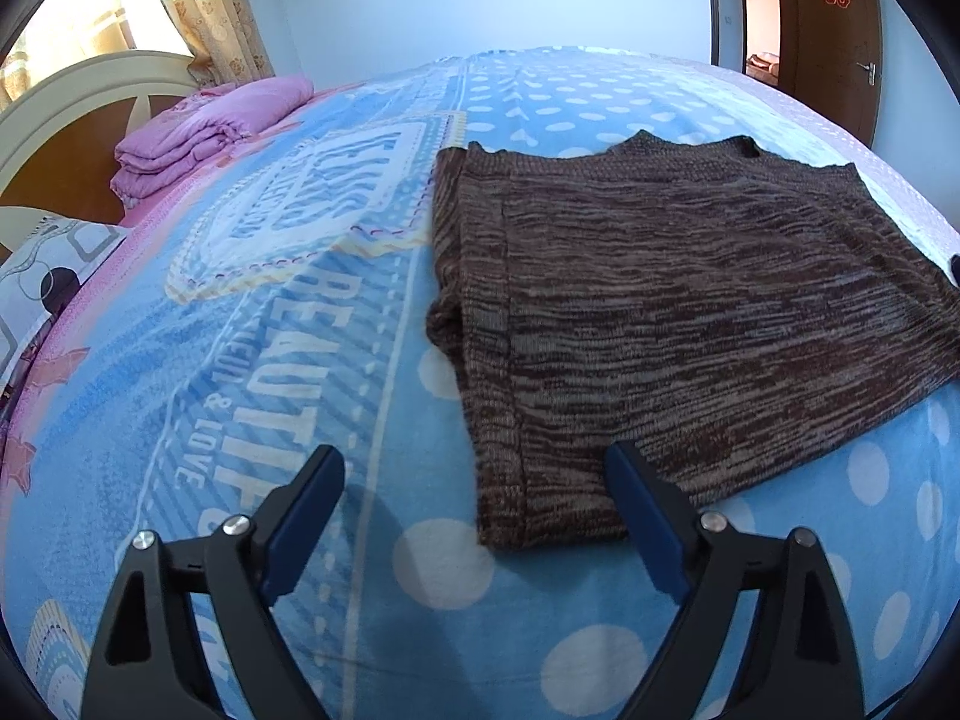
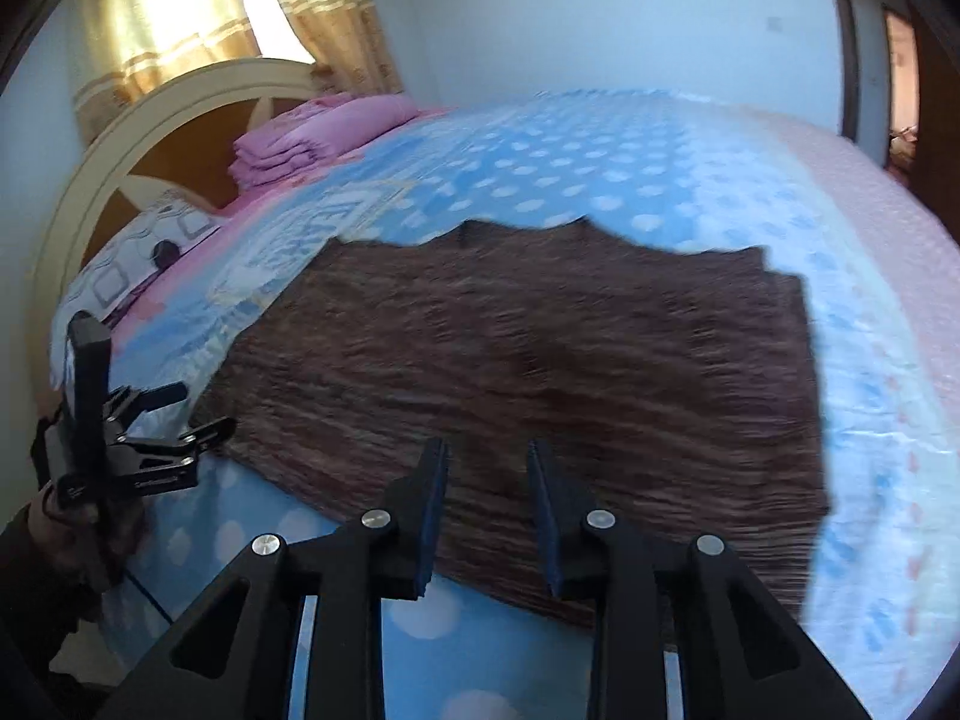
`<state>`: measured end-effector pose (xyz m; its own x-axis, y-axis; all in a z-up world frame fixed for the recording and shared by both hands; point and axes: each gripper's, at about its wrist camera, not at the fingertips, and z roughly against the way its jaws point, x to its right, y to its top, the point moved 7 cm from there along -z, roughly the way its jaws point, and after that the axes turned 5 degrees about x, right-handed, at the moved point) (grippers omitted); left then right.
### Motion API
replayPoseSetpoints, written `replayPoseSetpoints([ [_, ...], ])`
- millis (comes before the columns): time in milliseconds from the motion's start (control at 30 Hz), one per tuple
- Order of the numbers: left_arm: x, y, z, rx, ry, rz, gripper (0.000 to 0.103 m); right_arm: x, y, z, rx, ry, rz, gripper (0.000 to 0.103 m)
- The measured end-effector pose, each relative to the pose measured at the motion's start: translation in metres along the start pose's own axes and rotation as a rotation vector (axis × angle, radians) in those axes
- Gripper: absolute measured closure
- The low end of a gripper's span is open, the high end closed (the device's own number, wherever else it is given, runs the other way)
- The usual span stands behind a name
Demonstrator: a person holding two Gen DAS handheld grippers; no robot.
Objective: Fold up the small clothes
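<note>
Item: brown knit garment, marled brown and grey, lying flat on the bed, on its blue polka-dot cover. My left wrist view shows the neckline notch on the far edge, toward the wall opposite me; the straight hem runs along the near edge, closest to me. Its left side is folded inward, leaving a doubled strip along that side. As it lies, its long axis appears to run across the bed, left to right, though the fisheye lens distorts this. The right wrist view is blurred; there the garment fills the middle, with its wavy far edge toward the wall.

Left tongs: spread wide and holding nothing. They sit low over the near edge of the bed, at the garment's near-left corner. The right finger overlaps the hem in this view; I cannot tell whether it touches. The left finger stands over bare bedcover. From the right wrist view, the same tongs appear at the garment's left corner.

Right tongs: fingers parted with a clear gap, nothing between them, positioned over the near hem around the middle of the garment.

Other entries: folded pink quilt at the head end by the cream headboard; patterned pillow beside it; curtains; brown door.
</note>
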<state>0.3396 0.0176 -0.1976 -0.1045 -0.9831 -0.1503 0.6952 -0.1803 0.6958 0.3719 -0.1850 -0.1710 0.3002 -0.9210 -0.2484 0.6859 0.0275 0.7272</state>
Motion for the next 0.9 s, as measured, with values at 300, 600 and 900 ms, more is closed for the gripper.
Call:
replayPoseSetpoints([
  [300,-0.012,-0.015,0.007,-0.008,-0.041,0.018,0.001,-0.028,-0.038,-0.01,-0.155,0.066,-0.008,0.072],
  [600,-0.026,-0.01,0.019,0.026,-0.054,0.107,0.001,-0.015,-0.004,-0.044,-0.093,-0.116,0.046,0.059],
  [900,-0.076,-0.028,0.028,-0.019,0.035,0.099,0.001,-0.049,-0.038,-0.021,-0.112,-0.138,0.185,0.053],
])
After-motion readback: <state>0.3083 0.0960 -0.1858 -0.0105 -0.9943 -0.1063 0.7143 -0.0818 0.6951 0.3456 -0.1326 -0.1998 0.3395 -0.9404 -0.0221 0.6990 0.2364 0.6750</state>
